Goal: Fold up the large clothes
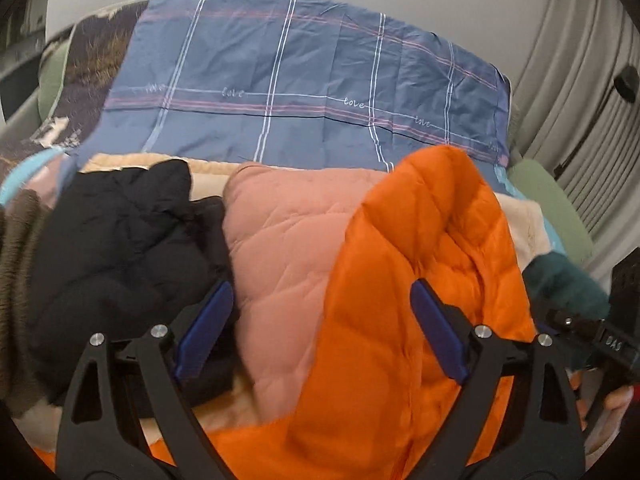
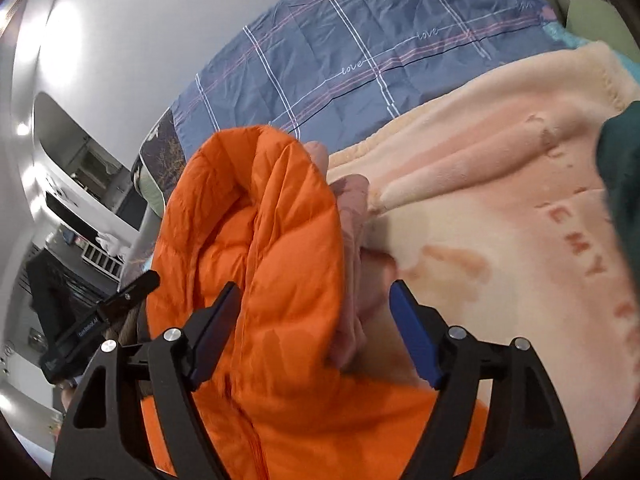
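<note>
The left gripper [image 1: 320, 328] stood with its jaws apart, a fold of the orange padded jacket [image 1: 400, 300] and the pink quilted garment [image 1: 288, 248] lying between the blue pads with no pad seen pressing on either. The right gripper [image 2: 316, 336] likewise had its jaws apart, the orange padded jacket [image 2: 256, 240] bunched up between them and resting against the left pad; a firm grip could not be confirmed. Both jackets lay on the bed, on a cream fleece blanket [image 2: 500, 200] bearing faded pink capitals, of which only "MY" could be read with any confidence. The right wrist view alone showed that lettering, and also a small white label on the other gripper's body [image 2: 92, 328], too blurred to read. The left wrist view alone showed a black padded garment [image 1: 120, 248] to the left of the pink one, and white characters on the other gripper's body [image 1: 612, 346], not legible with certainty. Farthest off, the blue checked bedsheet [image 1: 300, 80] carried the word "love" repeated in white script along one line, visible in both views.
</note>
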Demonstrator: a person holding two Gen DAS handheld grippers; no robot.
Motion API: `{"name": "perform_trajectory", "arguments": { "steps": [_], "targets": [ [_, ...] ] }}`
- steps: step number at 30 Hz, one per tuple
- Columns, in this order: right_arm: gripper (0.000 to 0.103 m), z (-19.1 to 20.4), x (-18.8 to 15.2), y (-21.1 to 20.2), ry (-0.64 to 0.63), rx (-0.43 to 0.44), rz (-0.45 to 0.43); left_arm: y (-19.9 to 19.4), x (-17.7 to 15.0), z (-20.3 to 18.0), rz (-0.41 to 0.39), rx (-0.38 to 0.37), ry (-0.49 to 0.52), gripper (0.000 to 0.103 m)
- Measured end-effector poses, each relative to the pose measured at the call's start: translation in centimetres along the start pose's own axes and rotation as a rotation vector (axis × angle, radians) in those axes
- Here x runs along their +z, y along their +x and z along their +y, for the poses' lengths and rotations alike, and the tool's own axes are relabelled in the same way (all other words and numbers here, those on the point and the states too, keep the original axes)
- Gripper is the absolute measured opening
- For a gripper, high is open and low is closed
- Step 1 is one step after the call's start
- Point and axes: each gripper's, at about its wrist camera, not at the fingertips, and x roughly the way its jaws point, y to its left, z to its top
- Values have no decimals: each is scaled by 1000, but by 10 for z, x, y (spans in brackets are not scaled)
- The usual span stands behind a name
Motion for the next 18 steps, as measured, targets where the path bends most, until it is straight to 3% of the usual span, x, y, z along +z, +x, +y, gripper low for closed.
{"name": "perform_trajectory", "arguments": {
  "steps": [2,3,4,5,6,7,12,15,16,18],
  "targets": [
    [78,-4,9,14,36,15,-9,13,6,-1,9,-42,-17,91],
    [72,-5,11,19,57,25,-15,18,6,-1,18,-65,-20,90],
    [59,-5,13,23,71,40,-23,24,7,-3,33,-87,-18,74],
    [16,-2,15,25,61,79,-38,29,6,-8,57,-131,-4,36],
    [7,2,15,28,46,96,-42,32,6,-12,82,-185,4,23],
    [6,7,15,26,32,105,-54,29,6,-15,73,-208,15,16],
    [4,50,-3,-30,-187,194,-159,-44,-5,-35,-78,-287,173,12],
    [4,71,-36,-83,-346,251,-198,-101,-35,-36,-164,-332,282,14],
    [5,75,-50,-97,-393,267,-201,-115,-47,-34,-175,-329,306,17],
    [16,81,-93,-130,-519,236,-197,-143,-80,-24,-194,-316,357,34]
  ]
}}
